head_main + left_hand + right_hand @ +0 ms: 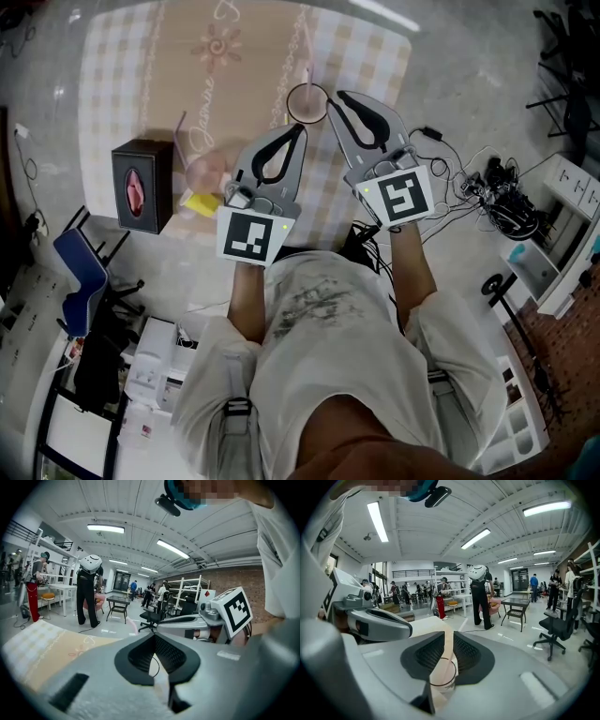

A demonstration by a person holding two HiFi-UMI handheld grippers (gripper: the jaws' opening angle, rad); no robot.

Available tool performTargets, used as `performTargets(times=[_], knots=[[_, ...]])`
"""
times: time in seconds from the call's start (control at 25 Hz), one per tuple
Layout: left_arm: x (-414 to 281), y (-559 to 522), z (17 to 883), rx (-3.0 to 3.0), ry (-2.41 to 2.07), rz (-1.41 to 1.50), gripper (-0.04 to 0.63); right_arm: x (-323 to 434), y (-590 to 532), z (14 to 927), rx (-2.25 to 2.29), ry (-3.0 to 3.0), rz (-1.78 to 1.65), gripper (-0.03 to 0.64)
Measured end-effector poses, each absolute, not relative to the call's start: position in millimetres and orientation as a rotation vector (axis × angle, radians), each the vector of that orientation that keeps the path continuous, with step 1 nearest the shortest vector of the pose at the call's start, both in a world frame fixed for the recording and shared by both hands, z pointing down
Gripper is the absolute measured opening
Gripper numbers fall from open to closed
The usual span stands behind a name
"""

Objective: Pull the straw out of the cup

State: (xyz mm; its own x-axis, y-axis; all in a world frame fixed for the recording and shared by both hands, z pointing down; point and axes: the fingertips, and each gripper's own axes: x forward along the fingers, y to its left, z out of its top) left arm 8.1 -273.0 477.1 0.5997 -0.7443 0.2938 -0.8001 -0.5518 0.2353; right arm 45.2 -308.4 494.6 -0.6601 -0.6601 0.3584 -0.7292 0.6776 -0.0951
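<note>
On my feed, the person wore a pale short-sleeved T-shirt (328, 323) with a dark, smudged chest print. The left gripper (300, 131) and right gripper (336, 97) were grey shells with black-lined jaws, each bearing a white cube (405, 197) printed with black squares.

The cup (307, 101) stands on the table (141, 75), far of centre, with the straw (308, 73) in it. A second cup (202, 172) stands nearer and to the left, with a box (142, 185) further left at the table's near-left edge. The right gripper (334, 98) is just right of the cup. The left gripper (301, 129) lies nearer, between the two cups.
</note>
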Motion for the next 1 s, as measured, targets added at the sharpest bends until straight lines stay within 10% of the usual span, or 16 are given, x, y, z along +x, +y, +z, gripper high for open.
performTargets(times=[1.0], knots=[[13,-284,514,2.461,-1.229,0.281,0.005,33,-335,548,1.040,-2.564,0.441,0.121]])
